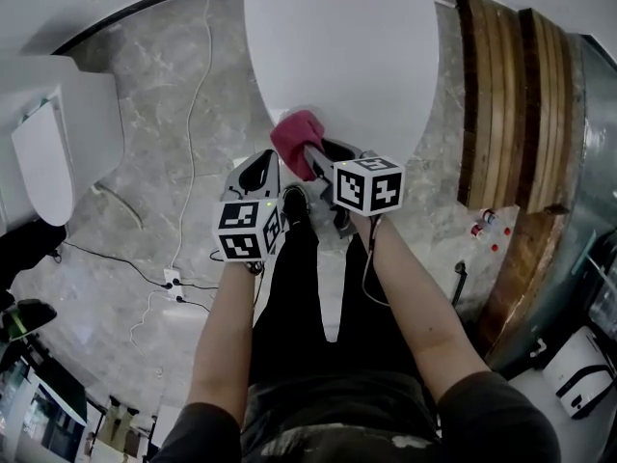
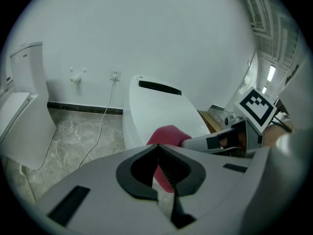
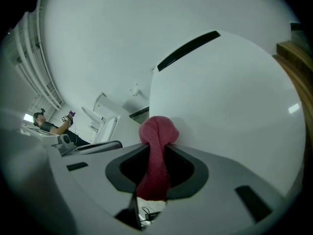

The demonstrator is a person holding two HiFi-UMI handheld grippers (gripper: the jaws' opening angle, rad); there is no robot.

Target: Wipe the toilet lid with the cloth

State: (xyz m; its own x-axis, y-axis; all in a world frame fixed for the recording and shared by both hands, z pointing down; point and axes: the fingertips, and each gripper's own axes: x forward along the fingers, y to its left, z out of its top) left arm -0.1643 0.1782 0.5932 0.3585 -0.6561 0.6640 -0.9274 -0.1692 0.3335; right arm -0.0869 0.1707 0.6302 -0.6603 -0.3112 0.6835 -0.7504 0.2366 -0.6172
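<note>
Grey marble floor fills the head view, bounded by a white wall at the top. At far left a second toilet is seen, its lid closed. A white cable is run down the floor from the wall to a power strip.

Left of centre, the left gripper is held above the floor, just short of the lid's front edge and just beside the right gripper. In the left gripper view its fingers are closed together, and nothing is held between them.

At centre, the red cloth is clamped by the right gripper. In the right gripper view the fingers are closed on a narrow neck of the cloth, and the bunched end projects beyond the tips. This end is placed at the front edge of the white toilet lid and appears to touch it. The lid is shut, with a dark slot along its rear edge.

At right, wooden slats are laid beside the toilet.
</note>
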